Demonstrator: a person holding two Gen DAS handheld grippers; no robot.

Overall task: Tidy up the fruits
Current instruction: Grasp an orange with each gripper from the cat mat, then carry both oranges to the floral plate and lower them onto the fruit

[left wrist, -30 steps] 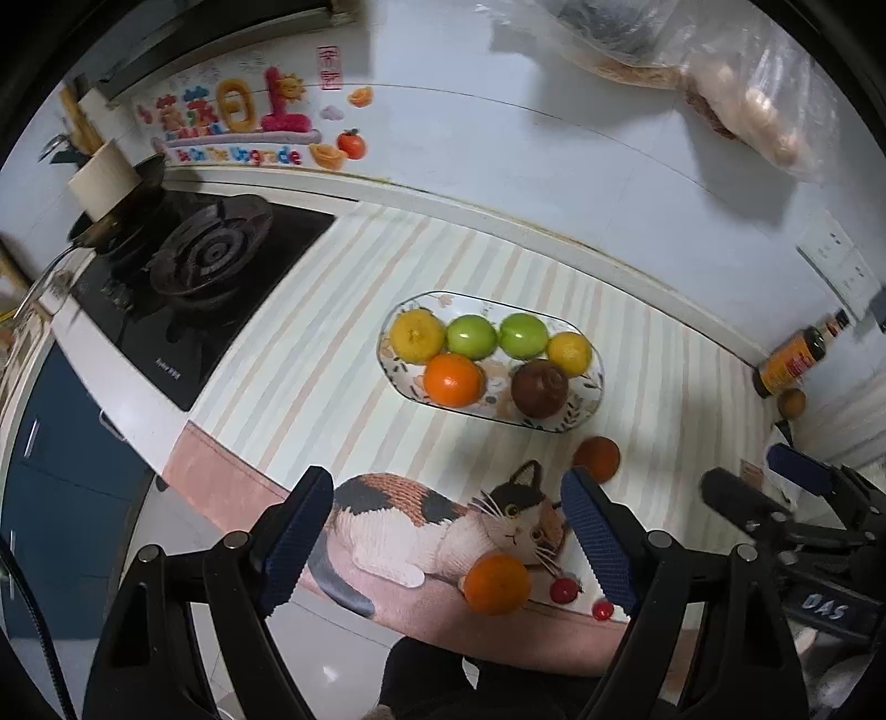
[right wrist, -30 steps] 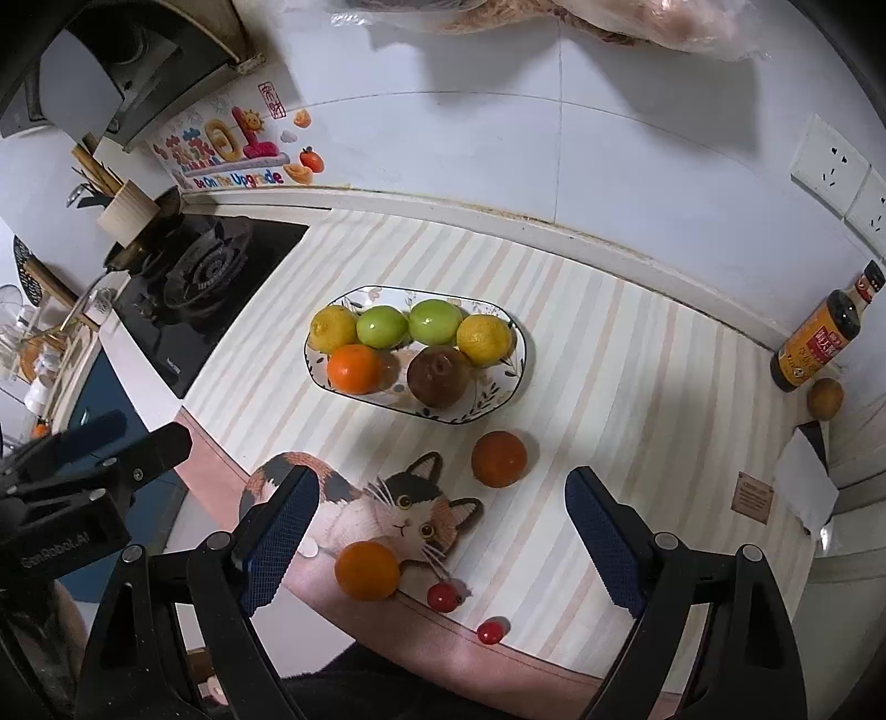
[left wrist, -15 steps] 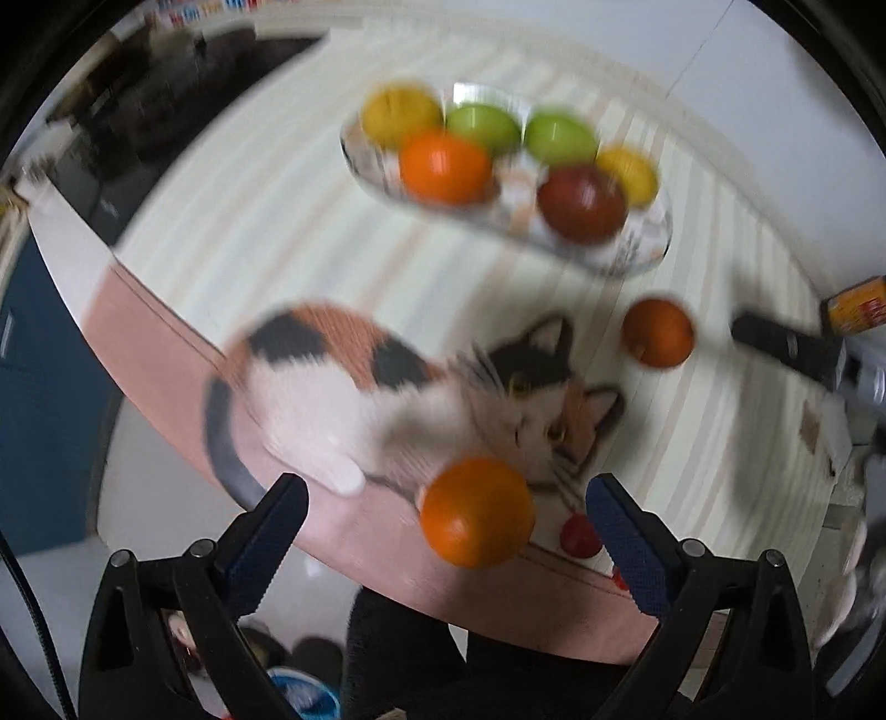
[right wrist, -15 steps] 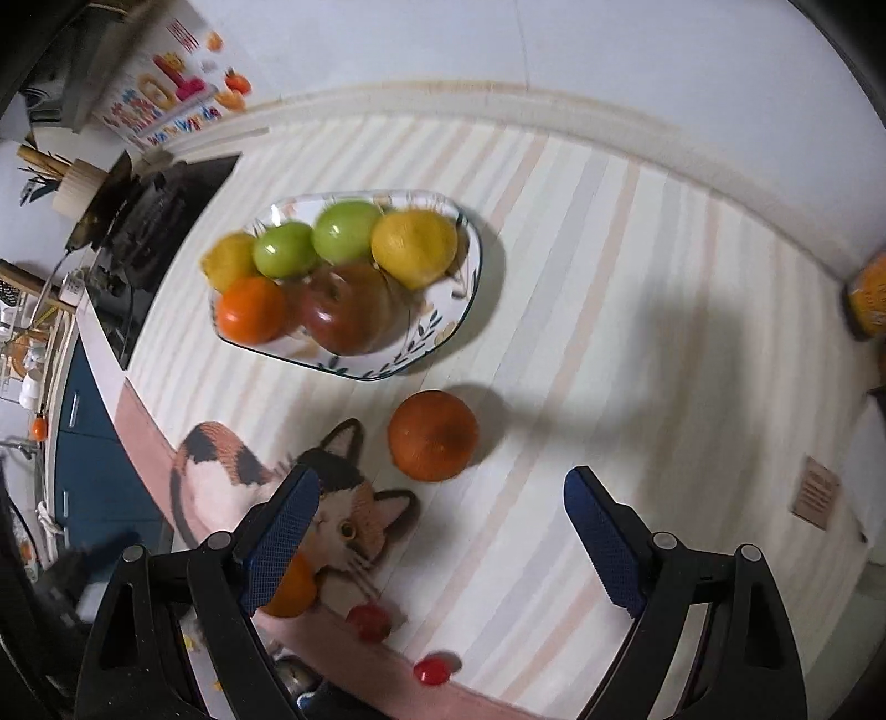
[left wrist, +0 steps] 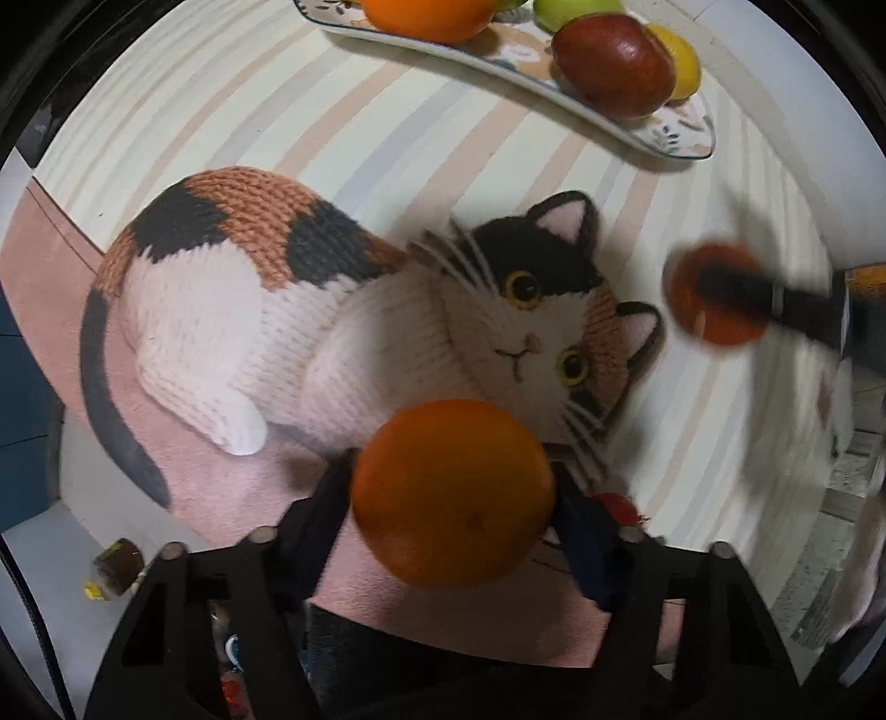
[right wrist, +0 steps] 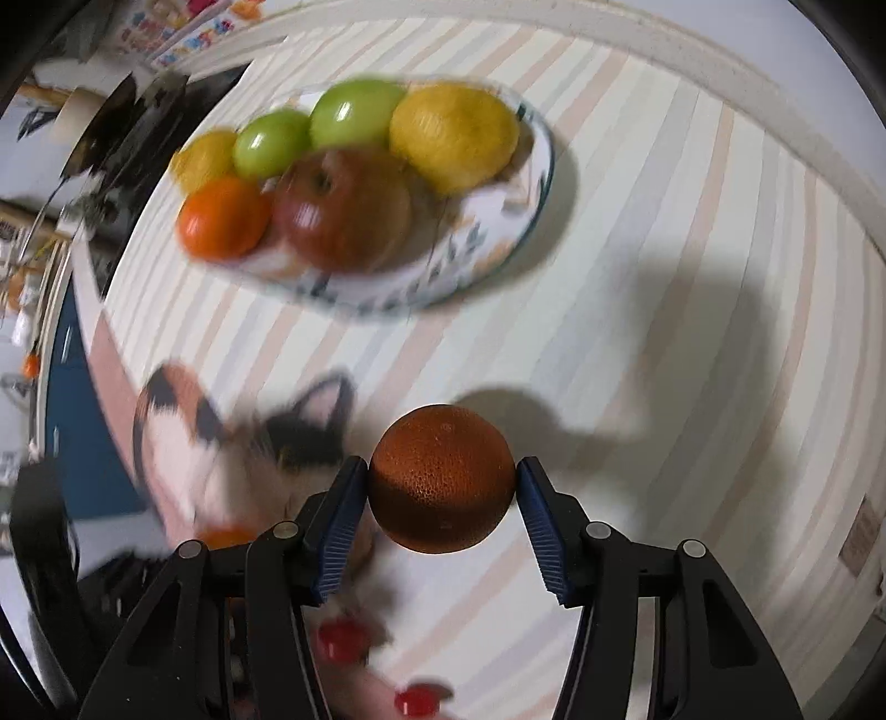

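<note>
Oranges fill both sets of jaws: left gripper (left wrist: 451,498) clamps a bright orange (left wrist: 453,493) over the cat mat (left wrist: 232,299) (near table edge); right gripper (right wrist: 442,501) pinches a darker orange (right wrist: 442,478) near the fruit plate (right wrist: 515,232).

Legible text: none. The coloured sticker (right wrist: 183,27) on the wall at the upper left of the right wrist view carried bright characters, but motion blur left them unreadable. A small brown tag (right wrist: 861,534) on the striped surface (right wrist: 664,221) at the right edge showed no readable print. The left wrist view held no lettering.
</note>
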